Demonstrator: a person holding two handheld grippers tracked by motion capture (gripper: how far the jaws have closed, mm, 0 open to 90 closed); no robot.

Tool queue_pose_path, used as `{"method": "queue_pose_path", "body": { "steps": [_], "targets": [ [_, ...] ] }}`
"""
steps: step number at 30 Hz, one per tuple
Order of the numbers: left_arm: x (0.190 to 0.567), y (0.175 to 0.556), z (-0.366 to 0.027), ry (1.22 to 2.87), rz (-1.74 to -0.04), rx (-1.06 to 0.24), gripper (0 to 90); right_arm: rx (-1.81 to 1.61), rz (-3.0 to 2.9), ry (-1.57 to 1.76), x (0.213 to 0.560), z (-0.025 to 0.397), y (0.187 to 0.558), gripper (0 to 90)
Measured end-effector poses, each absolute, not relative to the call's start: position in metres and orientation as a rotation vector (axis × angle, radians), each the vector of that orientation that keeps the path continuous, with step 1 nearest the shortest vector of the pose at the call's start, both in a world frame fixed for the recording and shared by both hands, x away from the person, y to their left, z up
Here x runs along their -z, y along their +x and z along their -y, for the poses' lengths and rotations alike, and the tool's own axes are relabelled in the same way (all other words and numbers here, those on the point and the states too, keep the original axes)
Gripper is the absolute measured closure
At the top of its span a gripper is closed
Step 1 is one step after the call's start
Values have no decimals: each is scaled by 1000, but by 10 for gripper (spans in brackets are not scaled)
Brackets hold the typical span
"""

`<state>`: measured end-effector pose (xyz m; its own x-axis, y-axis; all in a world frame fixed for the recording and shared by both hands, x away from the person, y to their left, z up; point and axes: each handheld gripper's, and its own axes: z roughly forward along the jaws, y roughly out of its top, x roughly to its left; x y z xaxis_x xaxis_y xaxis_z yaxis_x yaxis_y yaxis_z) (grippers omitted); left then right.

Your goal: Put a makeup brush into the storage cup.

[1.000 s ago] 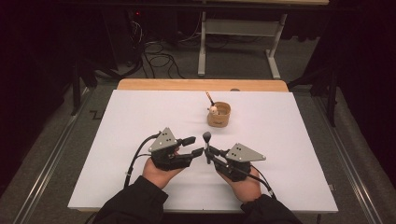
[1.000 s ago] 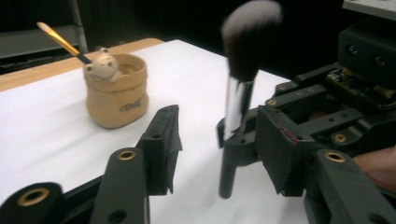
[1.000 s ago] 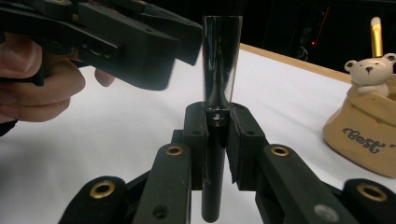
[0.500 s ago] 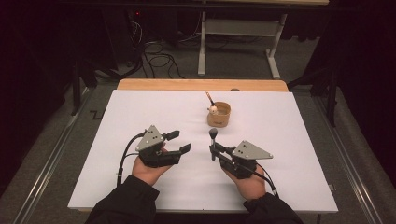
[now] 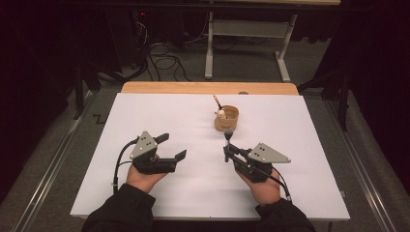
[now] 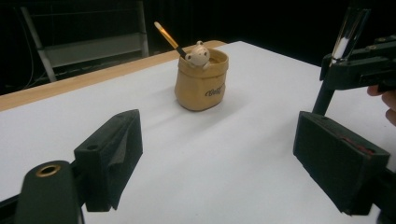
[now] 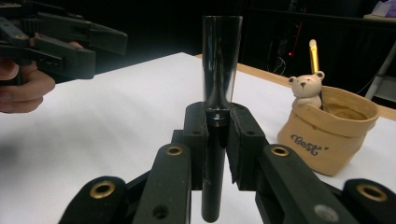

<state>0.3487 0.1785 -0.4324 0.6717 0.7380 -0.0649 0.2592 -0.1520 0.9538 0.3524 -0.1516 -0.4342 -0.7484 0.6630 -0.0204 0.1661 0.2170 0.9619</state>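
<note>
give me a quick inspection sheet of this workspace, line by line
surface: white sheet over a table with a wooden far edge
job's things: black makeup brush with a shiny silver ferrule, held upright; tan sack-shaped pot with a small bear figure on its rim, standing upright, with a yellow-tipped stick leaning in it
clutter: nothing seen
grippers: left gripper open and holding nothing, above the sheet; right gripper shut on the brush handle, just short of the pot
cables: one black cable trails from each gripper; a tangle of cables on the floor beyond the table
surroundings: dark room, metal-framed desk legs behind the table
</note>
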Motion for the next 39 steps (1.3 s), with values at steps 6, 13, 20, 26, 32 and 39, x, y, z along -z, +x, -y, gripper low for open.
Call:
{"method": "queue_pose_path", "body": {
  "steps": [6,13,20,26,32,39],
  "targets": [
    [437,345,-182,1730,-807,-535,34,-1542,-2043,781,432,158,354,806],
    [441,340,-186,1748,-793,-543,1,-1535,-2019,802,430,167,355,805],
    [452,341,-200,1741,-841,-543,1,-1530,-1984,836,427,178,357,806],
    [454,343,-200,1726,-855,-530,1,-1509,-1944,874,424,192,359,806],
    [453,345,-202,1711,-860,-517,1,-1497,-1903,906,422,206,361,806],
    [453,347,-201,1705,-858,-516,2,-1486,-1862,950,421,219,364,806]
  ]
}}
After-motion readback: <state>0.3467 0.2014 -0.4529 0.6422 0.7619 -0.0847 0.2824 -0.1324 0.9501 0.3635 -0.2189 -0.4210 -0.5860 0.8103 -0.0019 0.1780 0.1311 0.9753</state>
